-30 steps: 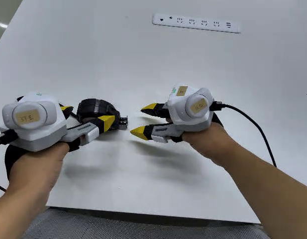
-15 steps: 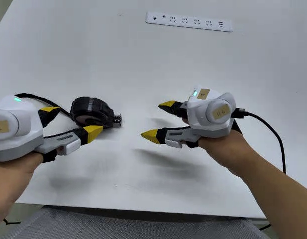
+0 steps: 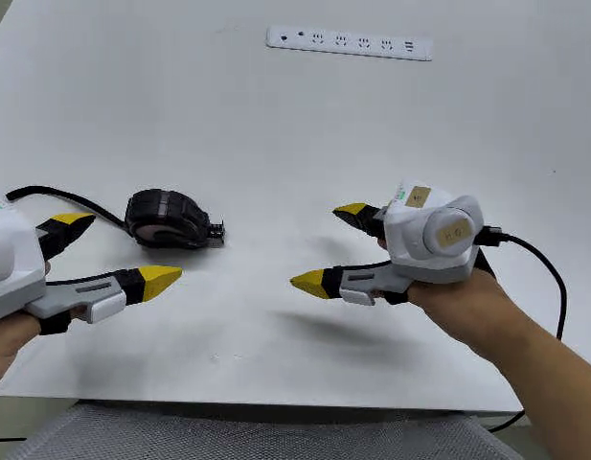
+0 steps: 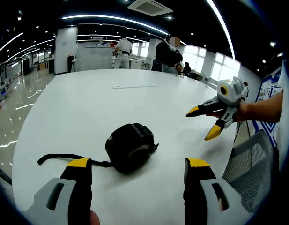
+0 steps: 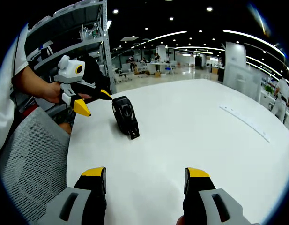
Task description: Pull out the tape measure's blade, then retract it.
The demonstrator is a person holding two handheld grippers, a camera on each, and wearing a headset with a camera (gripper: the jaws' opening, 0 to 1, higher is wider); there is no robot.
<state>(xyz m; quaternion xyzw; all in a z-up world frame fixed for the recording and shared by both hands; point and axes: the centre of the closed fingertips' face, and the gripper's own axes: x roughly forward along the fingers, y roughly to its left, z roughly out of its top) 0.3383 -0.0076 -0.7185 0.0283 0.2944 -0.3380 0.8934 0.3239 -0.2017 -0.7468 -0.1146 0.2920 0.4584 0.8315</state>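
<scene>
- While the white table (image 3: 276,125) bore the whole job, it held the tape measure (image 3: 166,218) lying free, just ahead of the left gripper (image 3: 125,247) and well apart from the right gripper (image 3: 326,244), off that gripper's tips.
- The right gripper hung above the table with its jaws spread wide and nothing between them. Judged: it stood off because no pull on the blade was in hand.
- The left gripper was likewise spread and empty, its tips short of the case and not touching it.
- The tape measure rested unheld, its blade drawn in. Judged: the retraction looked complete.
- Its black strap (image 3: 56,195) trailed back past the left gripper's far jaw.
- The blade hook (image 3: 216,233) sat at the case mouth, turned towards the right gripper.
- Against one second before: the left jaws had then flanked the case closely and the right tips were near the hook. Both gaps had since widened. The case appeared unmoved, though the camera had shifted.
</scene>
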